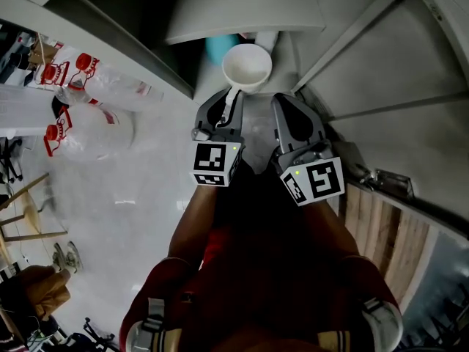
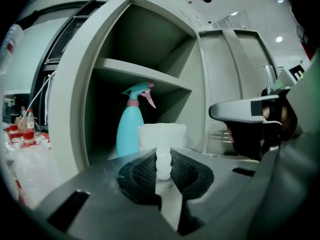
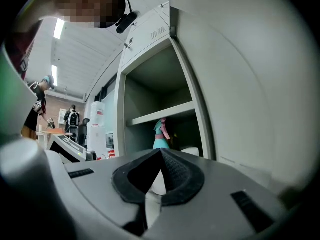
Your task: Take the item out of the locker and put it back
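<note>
At the mouth of the locker's (image 2: 75, 84) lower compartment, one white scoop (image 1: 247, 66) hangs in the air just below the front edge of the single shelf (image 2: 145, 74). The left gripper (image 1: 226, 107) is clamped on its thin beaded handle, bowl pointing inward. One teal spray bottle (image 2: 130, 131) stands deeper inside, towards the compartment's left wall, with free room to its right. The door (image 2: 222, 79) is swung wide. The right gripper (image 1: 293, 117) is just beside the left, jaw tips together and holding nothing. Both forearms reach forward, the grippers roughly level.
</note>
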A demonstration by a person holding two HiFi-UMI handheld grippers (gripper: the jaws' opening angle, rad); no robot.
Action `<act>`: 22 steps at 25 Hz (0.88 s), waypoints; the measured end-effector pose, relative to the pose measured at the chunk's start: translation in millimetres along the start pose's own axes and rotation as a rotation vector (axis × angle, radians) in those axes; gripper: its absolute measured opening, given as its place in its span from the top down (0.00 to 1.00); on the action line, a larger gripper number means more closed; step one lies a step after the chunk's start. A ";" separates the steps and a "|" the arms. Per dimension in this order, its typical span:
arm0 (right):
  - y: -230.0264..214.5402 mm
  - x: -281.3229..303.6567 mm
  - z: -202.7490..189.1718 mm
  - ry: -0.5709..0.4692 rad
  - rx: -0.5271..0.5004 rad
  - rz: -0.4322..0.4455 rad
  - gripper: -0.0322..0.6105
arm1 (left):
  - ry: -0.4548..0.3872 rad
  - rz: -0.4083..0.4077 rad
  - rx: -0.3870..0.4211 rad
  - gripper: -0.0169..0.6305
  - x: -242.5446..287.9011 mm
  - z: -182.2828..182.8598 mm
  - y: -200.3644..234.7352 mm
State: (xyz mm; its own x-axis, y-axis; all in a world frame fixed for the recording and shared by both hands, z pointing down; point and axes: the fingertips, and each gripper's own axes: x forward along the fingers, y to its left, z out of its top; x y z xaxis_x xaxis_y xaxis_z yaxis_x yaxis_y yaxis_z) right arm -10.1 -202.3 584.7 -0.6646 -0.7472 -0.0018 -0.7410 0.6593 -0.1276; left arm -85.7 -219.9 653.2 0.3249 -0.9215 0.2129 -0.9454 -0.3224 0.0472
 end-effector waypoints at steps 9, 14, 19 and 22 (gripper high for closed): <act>-4.8 -5.3 -25.6 -0.043 -0.016 -0.020 0.95 | 0.003 -0.015 0.042 0.90 15.9 -5.8 0.5; 0.3 -4.1 -38.1 -0.060 -0.023 -0.010 0.95 | 0.008 -0.016 0.051 0.90 25.3 -10.7 4.3; 1.2 -8.8 -45.5 -0.071 -0.033 -0.004 0.95 | 0.011 -0.017 0.057 0.90 32.0 -9.9 2.0; 4.4 -9.7 -47.2 -0.075 -0.038 0.000 0.95 | 0.014 -0.018 0.059 0.90 34.4 -7.8 3.6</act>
State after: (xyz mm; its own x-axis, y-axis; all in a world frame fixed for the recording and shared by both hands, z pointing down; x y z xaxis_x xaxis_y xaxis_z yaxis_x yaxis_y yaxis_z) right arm -11.5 -188.2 630.9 -0.6561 -0.7507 -0.0765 -0.7453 0.6606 -0.0902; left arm -78.1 -251.0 668.3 0.3406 -0.9125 0.2266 -0.9364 -0.3510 -0.0062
